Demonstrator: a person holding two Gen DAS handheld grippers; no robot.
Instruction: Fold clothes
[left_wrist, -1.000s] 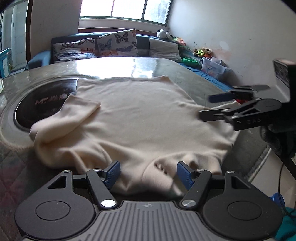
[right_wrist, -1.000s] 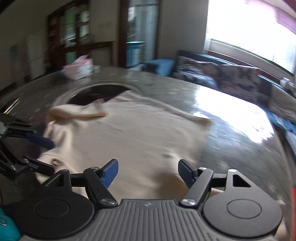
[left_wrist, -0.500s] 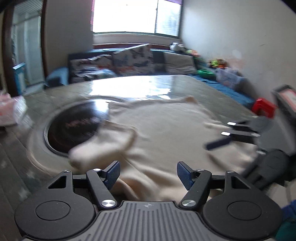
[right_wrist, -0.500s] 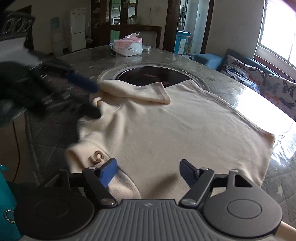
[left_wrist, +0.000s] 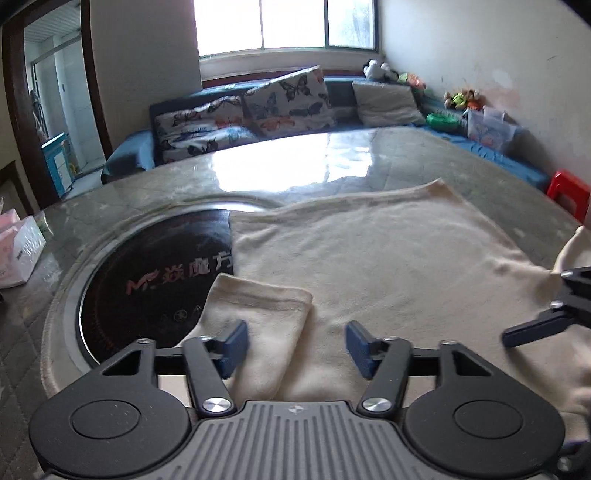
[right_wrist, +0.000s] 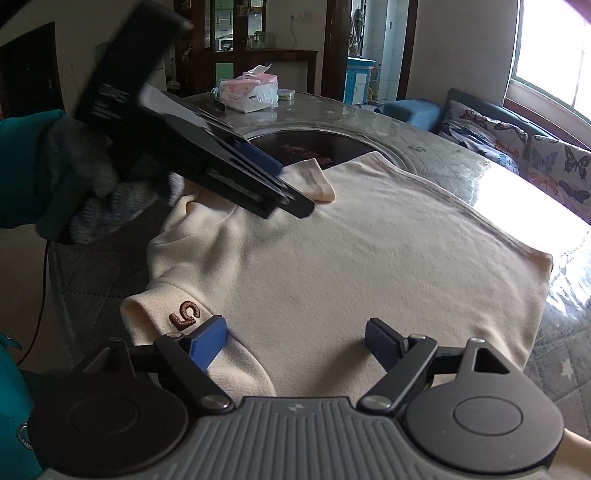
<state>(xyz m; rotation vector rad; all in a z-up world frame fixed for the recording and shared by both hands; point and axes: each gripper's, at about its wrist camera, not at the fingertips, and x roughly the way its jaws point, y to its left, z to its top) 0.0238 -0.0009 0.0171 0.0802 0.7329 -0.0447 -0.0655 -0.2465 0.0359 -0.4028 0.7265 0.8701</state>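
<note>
A cream sweater (left_wrist: 369, 266) lies spread on the round table, one sleeve (left_wrist: 258, 314) folded in over its body. My left gripper (left_wrist: 297, 347) hovers over that sleeve, its jaws closing with the sleeve between them and the pads (left_wrist: 236, 343) not pressing on it. In the right wrist view the left gripper (right_wrist: 288, 188) is held by a gloved hand (right_wrist: 92, 184) just above the cuff (right_wrist: 317, 181). My right gripper (right_wrist: 295, 343) stands at the collar, beside the brown "5" (right_wrist: 184, 314), jaws opening and holding nothing. The right gripper (left_wrist: 550, 302) also shows at the picture's right edge.
A black round hob (left_wrist: 147, 280) is set into the table (left_wrist: 295, 173), partly under the sweater. A tissue pack (right_wrist: 251, 92) sits on the table's far side. Beyond the table are a sofa with butterfly cushions (left_wrist: 280, 103) and a red stool (left_wrist: 569, 192).
The left gripper has swung left from the collar to over the folded sleeve and its jaws have narrowed. The right gripper has come to the collar and its jaws have widened.
</note>
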